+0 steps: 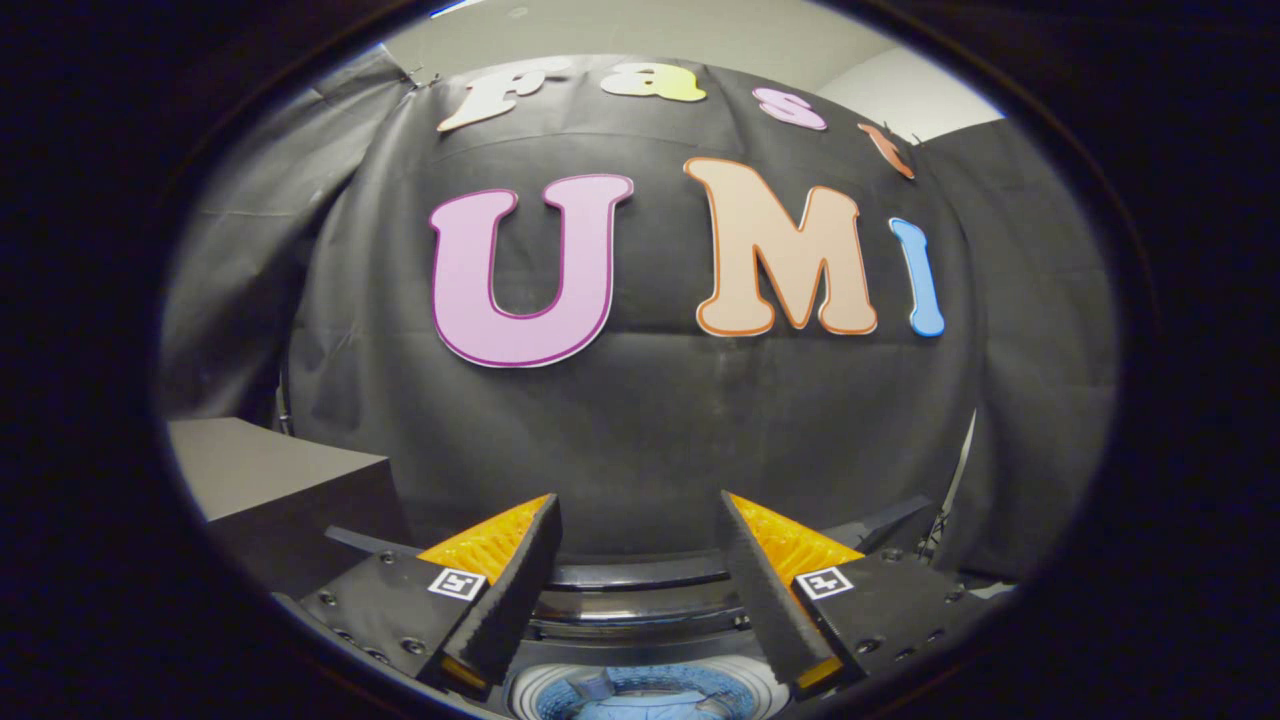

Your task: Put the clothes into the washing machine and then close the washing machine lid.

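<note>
Fingers of the gripper (640, 555) stand well apart with a wide gap between them, and nothing is held there; only the booth's black cloth wall (640, 430) and the back of the washing machine (640, 600) show through the gap. The gripper hangs above the machine, looking forward over it. Just below and between the fingertips lies the machine's round drum opening (640, 695), uncovered, with a pale rim around it, and blue fabric, the clothes (645, 705), can be seen down inside the drum, though only a small part of it shows and its shape cannot be made out. Beyond the opening, along the machine's rear edge, dark curved bands run across, which look like the raised lid (640, 575) or the control panel; which of the two cannot be told. Off to the left of the machine stands a grey box-like block (270, 470) against the cloth wall.
</note>
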